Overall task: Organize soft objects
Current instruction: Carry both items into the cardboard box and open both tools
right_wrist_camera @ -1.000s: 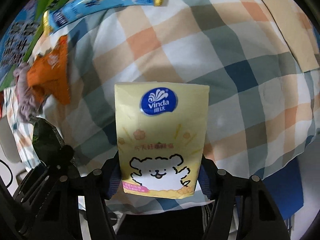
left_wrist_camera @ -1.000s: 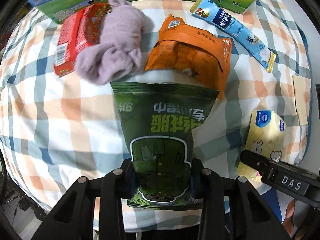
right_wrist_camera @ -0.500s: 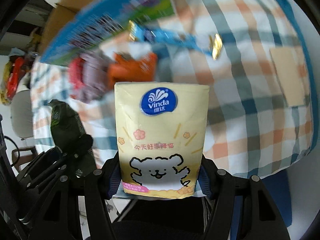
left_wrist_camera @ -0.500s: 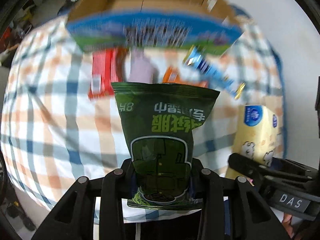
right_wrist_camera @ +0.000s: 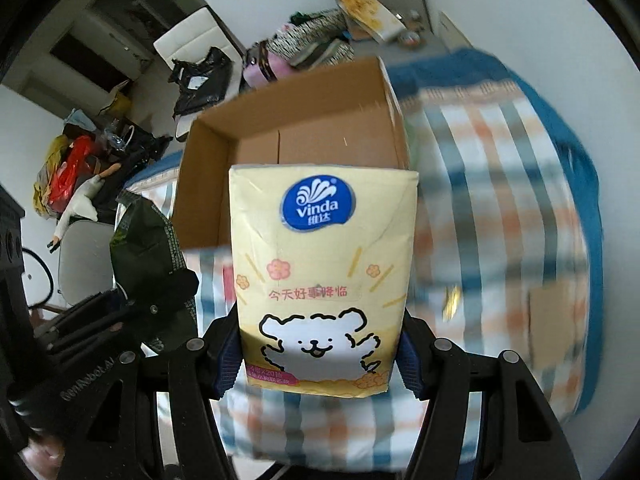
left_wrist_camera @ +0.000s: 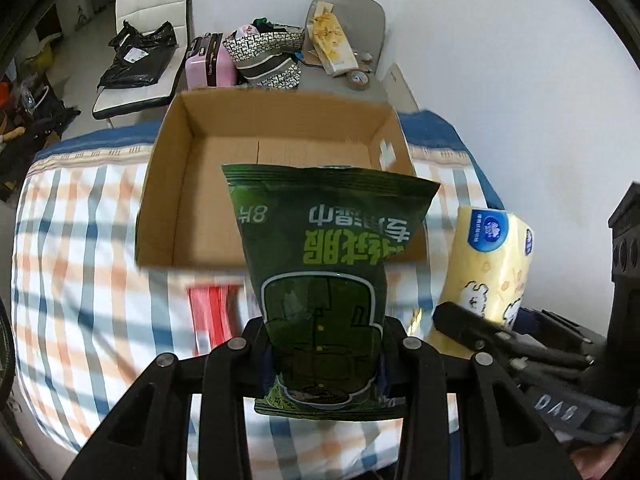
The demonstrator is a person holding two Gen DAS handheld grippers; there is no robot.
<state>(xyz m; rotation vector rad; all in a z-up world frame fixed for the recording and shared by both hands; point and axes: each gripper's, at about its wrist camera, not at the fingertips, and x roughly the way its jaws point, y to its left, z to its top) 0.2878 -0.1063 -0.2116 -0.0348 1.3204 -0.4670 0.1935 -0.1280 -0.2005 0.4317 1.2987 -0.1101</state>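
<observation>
My left gripper [left_wrist_camera: 322, 344] is shut on a green snack bag [left_wrist_camera: 324, 264] and holds it up in front of an open cardboard box [left_wrist_camera: 200, 152] on the checked bedcloth. My right gripper [right_wrist_camera: 318, 354] is shut on a yellow Vinda tissue pack [right_wrist_camera: 320, 272], also raised before the same box [right_wrist_camera: 320, 100]. The tissue pack shows at the right in the left wrist view [left_wrist_camera: 488, 268]. The green bag shows at the left in the right wrist view [right_wrist_camera: 148, 240]. The box floor that shows is bare.
A red packet [left_wrist_camera: 212, 312] lies on the checked cloth [left_wrist_camera: 80, 260] below the box. Behind the bed stand a white chair with a black bag [left_wrist_camera: 140, 60], a pink suitcase [left_wrist_camera: 208, 64] and a grey chair with a yellow packet [left_wrist_camera: 332, 40].
Both grippers have lifted and tilted up with their packs. The view has swung from the items on the cloth to the open box and the room behind.
</observation>
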